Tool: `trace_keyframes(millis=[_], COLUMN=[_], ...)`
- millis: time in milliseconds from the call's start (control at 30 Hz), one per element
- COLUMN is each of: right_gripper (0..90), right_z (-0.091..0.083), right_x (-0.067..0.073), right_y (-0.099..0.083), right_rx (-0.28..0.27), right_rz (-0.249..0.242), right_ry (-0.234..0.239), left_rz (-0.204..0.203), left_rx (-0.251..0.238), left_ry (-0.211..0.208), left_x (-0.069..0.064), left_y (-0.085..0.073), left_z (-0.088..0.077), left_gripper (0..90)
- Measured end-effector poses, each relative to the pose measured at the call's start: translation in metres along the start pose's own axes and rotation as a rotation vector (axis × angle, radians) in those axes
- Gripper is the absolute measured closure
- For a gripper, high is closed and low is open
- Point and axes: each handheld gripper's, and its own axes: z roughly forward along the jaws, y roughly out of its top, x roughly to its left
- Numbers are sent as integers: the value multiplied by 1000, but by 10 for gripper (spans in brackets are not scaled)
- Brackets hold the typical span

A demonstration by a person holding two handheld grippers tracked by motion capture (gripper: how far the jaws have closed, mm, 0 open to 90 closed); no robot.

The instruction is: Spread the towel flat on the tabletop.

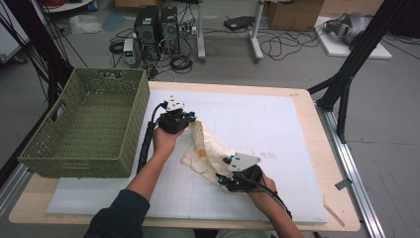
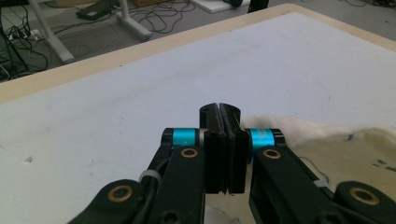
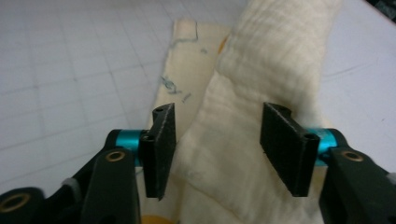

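A cream cloth (image 1: 205, 148) with small printed marks lies rumpled on the white gridded mat (image 1: 262, 119). Its far end rises in a ridge to my left gripper (image 1: 191, 120), which is shut on the cloth. In the left gripper view the two jaws (image 2: 219, 112) press together, with the cloth (image 2: 345, 149) spreading to their right. My right gripper (image 1: 219, 178) sits at the cloth's near right corner. In the right gripper view it stands open (image 3: 219, 116) over the fabric (image 3: 275, 51), and the pads (image 3: 161, 135) are clear of it.
A green woven basket (image 1: 133, 119) stands on the table's left side, close beside the left hand. The wooden table edge (image 1: 317, 148) borders the mat on the right. Cables, computer towers and stands are on the floor beyond.
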Motion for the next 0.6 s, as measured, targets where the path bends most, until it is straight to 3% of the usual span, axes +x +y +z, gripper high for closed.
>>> trace_keyframes(millis=[67, 167, 233, 467, 600], right_gripper=[498, 730, 814, 821, 820], right_z=[5, 9, 6, -14, -23], right_x=[-4, -10, -14, -37, -49], right_y=[-1, -3, -4, -10, -13], right_rx=[21, 55, 46, -49, -57], right_rz=[3, 4, 29, 172, 209], right_ry=[-5, -14, -23, -32, -49], left_rz=[-2, -3, 3, 4, 13], left_rx=[1, 8, 12, 20, 20], left_ry=[0, -5, -4, 0, 2], left_x=[0, 1, 2, 2, 0], left_y=[0, -1, -2, -2, -2], left_z=[0, 0, 0, 1, 2], left_gripper=[880, 880, 880, 880, 880])
